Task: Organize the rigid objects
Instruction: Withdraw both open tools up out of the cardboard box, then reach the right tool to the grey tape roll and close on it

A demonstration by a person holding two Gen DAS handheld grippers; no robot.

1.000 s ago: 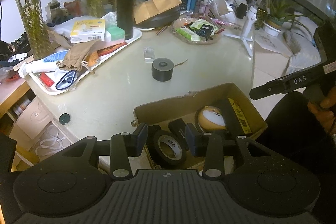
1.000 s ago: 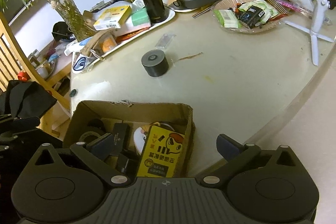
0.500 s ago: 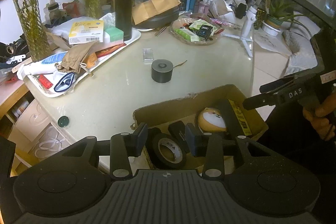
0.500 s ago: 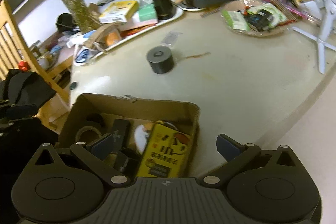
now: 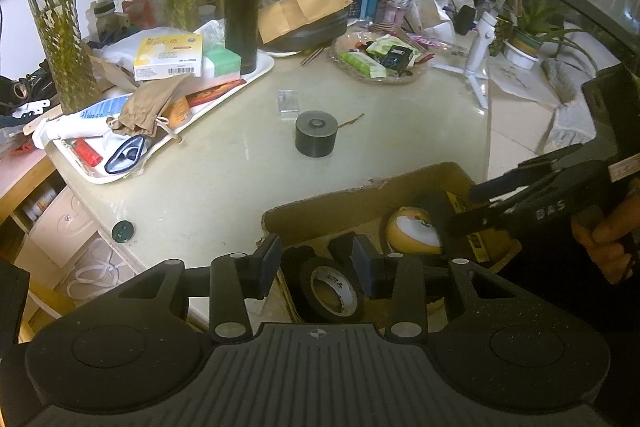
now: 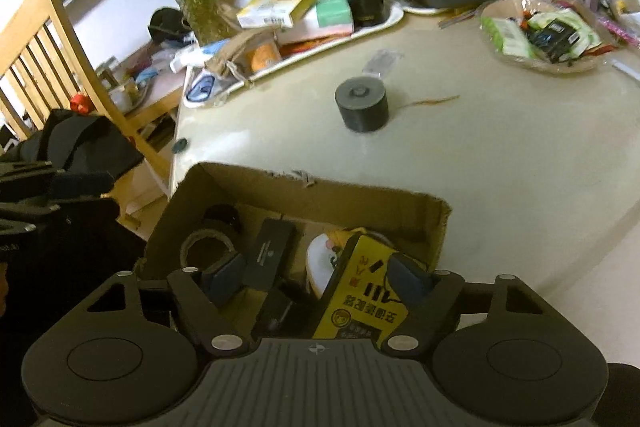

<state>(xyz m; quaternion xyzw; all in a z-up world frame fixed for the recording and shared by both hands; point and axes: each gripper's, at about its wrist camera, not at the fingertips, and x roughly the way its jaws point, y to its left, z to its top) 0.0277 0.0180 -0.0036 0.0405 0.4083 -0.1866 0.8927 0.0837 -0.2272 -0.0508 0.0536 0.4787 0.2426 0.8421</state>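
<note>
**Operator:** While the right gripper point(image 6: 316, 277) hangs over the cardboard box point(image 6: 320, 193), why do its jaws stand as they do?

**Technician:** They have just been closing and are half spread, bracketing the yellow packet point(image 6: 360, 291) that stands on edge in the box. The right-hand pad lies against the packet's face; the other pad point(image 6: 224, 273) stands clear of it, over a black case point(image 6: 268, 255). No grip is made yet.

**Operator:** Why is the packet upright?

**Technician:** It probably leans on the box's right wall, which offers its thin edge to the jaws.

**Operator:** And the left gripper point(image 5: 316, 263)?

**Technician:** Narrowly spread and empty, just above the near corner of the box, with a roll of black tape point(image 5: 332, 291) directly beyond its pads. It appears to be waiting.

**Operator:** What stays outside the box?

**Technician:** A dark cylinder point(image 5: 316, 139) stands alone on the table point(image 5: 224, 187), well ahead of both grippers, with a small clear block point(image 5: 288, 103) just beyond it.
</note>
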